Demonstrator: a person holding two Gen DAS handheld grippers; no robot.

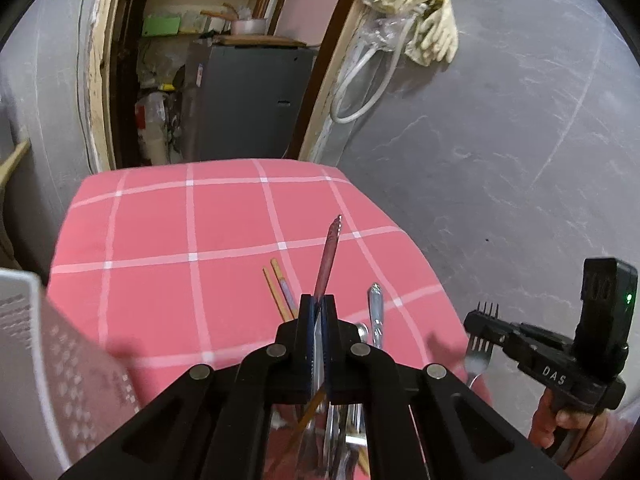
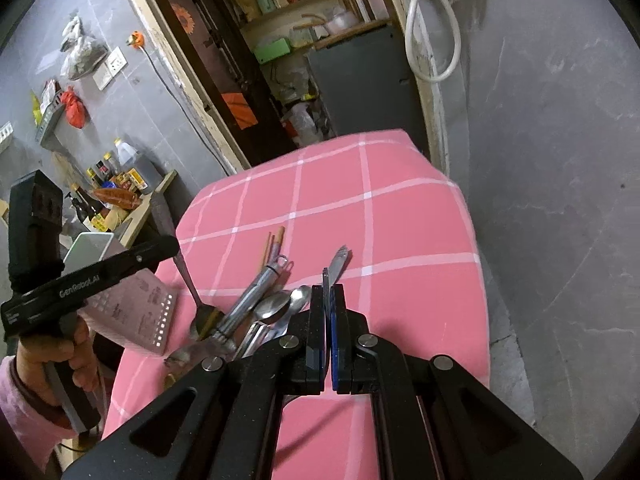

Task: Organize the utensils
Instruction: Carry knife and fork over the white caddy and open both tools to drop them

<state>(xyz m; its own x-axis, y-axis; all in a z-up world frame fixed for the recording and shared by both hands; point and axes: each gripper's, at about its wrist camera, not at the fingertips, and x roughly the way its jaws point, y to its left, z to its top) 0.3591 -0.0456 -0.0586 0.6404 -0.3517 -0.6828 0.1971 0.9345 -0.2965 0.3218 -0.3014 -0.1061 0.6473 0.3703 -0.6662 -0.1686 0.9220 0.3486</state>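
A long metal spoon point(image 2: 191, 287) hangs bowl-down from the left gripper point(image 1: 319, 300), its handle point(image 1: 329, 256) pinched between the two pressed-together fingers and raised above the pink checked cloth-covered table point(image 1: 160, 220). A silver metal fork point(image 1: 478, 350) is clamped in the right gripper point(image 2: 328, 292), tines pointing up past the fingers near the table's right edge; in the right wrist view its handle point(image 2: 336, 266) projects forward from the closed fingers. On the cloth between the grippers lies a heap of loose metal spoons and cutlery point(image 2: 260, 312), with orange wooden chopsticks point(image 1: 278, 288) at its far end. A white perforated plastic utensil holder point(image 2: 132, 292) sits at the table's left side, just beside the heap.
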